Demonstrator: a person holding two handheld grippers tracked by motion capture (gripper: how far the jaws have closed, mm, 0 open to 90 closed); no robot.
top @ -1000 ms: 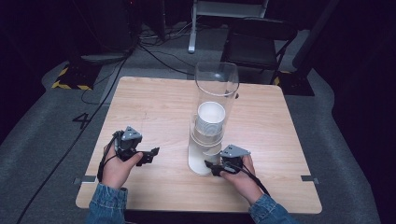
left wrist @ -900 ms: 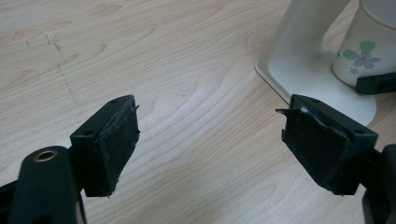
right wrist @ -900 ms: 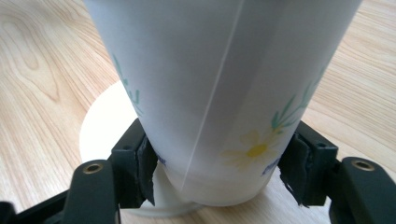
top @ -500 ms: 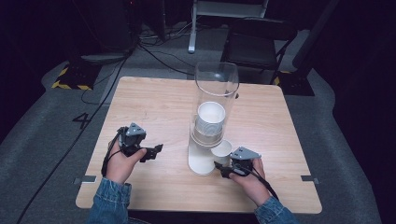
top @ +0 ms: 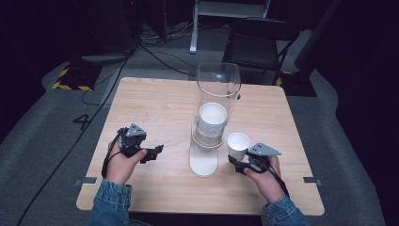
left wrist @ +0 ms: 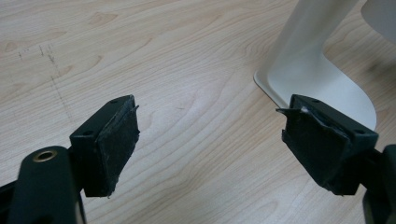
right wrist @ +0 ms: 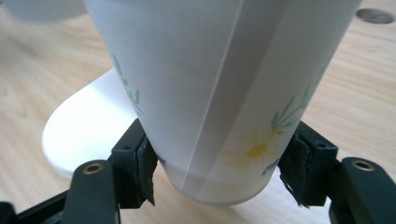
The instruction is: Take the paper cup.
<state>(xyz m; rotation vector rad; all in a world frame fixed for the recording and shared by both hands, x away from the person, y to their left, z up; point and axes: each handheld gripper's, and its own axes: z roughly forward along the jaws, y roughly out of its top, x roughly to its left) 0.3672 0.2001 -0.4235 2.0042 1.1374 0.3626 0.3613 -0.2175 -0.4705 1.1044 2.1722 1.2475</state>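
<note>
A clear tube dispenser point(top: 218, 84) on a white stand point(top: 203, 162) rises at the table's middle, with a stack of white paper cups point(top: 212, 117) inside it. Just right of the stand, my right gripper point(top: 235, 162) is shut on the lower part of a single paper cup point(top: 238, 143), which stands mouth up. In the right gripper view this flower-printed cup point(right wrist: 219, 93) sits between the two pads of the right gripper point(right wrist: 219, 179). My left gripper point(top: 157, 151) is open left of the stand, low over the wood. Nothing lies between the left gripper's point(left wrist: 210, 140) pads, and the stand's white foot point(left wrist: 317, 79) is ahead of them.
The wooden table point(top: 155, 103) is bare on its left and far sides. A small dark round spot point(right wrist: 375, 15) marks the tabletop beyond the cup. A black chair point(top: 261, 42) and floor cables point(top: 155, 52) lie behind the table.
My right gripper has drawn the single cup away from under the dispenser and moved it right. The left gripper has shifted slightly right toward the stand.
</note>
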